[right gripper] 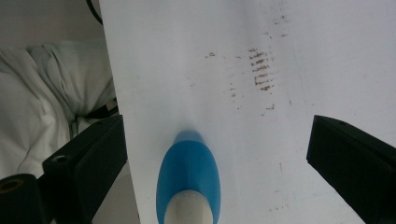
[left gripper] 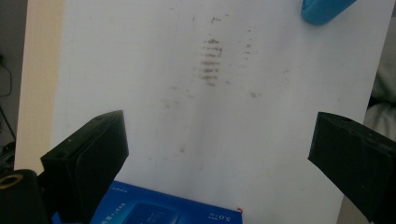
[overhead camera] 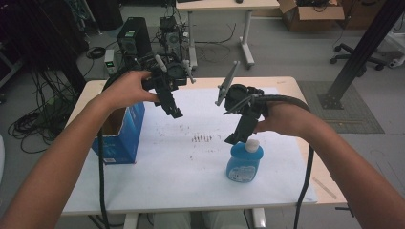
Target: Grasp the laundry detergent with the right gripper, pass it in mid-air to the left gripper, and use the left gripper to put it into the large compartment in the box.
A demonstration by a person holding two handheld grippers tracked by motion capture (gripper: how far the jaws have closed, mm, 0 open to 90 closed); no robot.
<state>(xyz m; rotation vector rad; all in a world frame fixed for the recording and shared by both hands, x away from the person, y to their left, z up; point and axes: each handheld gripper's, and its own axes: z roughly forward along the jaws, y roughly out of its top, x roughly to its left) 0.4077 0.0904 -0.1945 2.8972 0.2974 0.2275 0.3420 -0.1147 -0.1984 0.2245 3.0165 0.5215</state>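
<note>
One blue box point(overhead camera: 119, 133) stands open-topped at the left edge of the surface point(overhead camera: 181, 181), which is covered by one white sheet point(overhead camera: 191, 162). In the left gripper view the box's printed top edge point(left gripper: 163, 210) sits at the bottom of the frame, just below and between the fingers.

The left hand point(overhead camera: 126, 88) holds the left gripper point(overhead camera: 174, 112) in the air above the sheet, just right of the box and apart from it. Its two fingers point(left gripper: 88, 158) stand wide apart with nothing between them; white sheet shows through the gap.

Near the middle of the sheet lies one patch of short brown marks point(overhead camera: 201, 139), with fainter specks scattered around it. The same patch appears in both gripper views point(left gripper: 210, 63) point(right gripper: 261, 70).

The right gripper point(overhead camera: 234, 139) is held by the right hand point(overhead camera: 282, 119), tilted down, its tip just above and left of the cap of one blue bottle point(overhead camera: 244, 162). The bottle stands upright on the sheet, right of centre and toward the near side, with a white cap point(overhead camera: 252, 144). In the right gripper view the bottle point(right gripper: 189, 172) is seen from above between the two fingers point(right gripper: 88, 158), which are spread wide and touch neither side of it.

One black cable point(overhead camera: 305, 176) trails from the right gripper down past the near edge of the surface; another point(overhead camera: 101, 181) hangs from the left gripper.
</note>
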